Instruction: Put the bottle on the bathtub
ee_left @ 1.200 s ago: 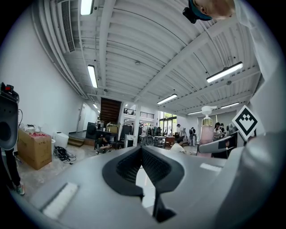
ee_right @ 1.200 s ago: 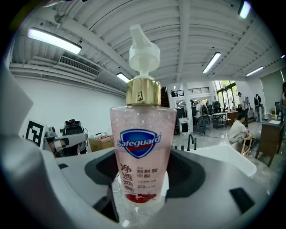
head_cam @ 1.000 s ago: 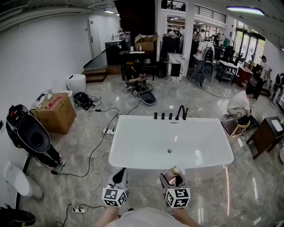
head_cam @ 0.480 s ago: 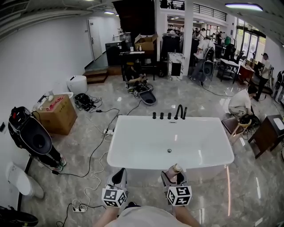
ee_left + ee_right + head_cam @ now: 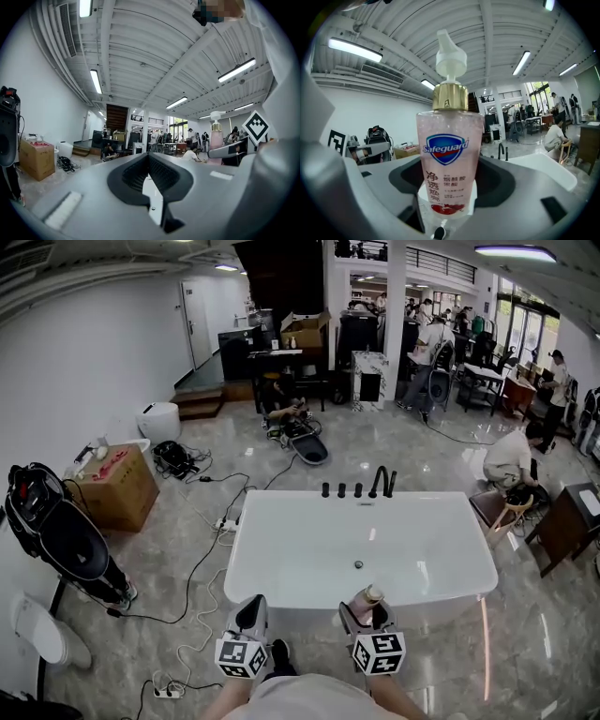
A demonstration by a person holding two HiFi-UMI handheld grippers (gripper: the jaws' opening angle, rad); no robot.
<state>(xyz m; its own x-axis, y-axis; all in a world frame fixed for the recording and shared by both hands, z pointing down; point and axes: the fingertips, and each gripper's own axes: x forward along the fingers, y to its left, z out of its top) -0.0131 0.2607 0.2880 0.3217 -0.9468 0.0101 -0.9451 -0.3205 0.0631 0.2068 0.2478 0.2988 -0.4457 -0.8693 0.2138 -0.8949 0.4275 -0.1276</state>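
A pink Safeguard pump bottle with a gold collar and white pump stands upright between the jaws of my right gripper, which is shut on it. In the head view that bottle pokes up from the right gripper just short of the near rim of the white bathtub. My left gripper hangs beside it to the left, jaws closed together and empty; in its own view the left gripper points across the room, with the bottle at the right.
A black faucet and knobs line the tub's far rim. Cables and a power strip lie on the marble floor at left, near a cardboard box and black equipment. A crouching person and furniture are at right.
The view has shifted slightly closer to the tub. Both grippers keep their places near the tub's near rim, the right one still holding the bottle.
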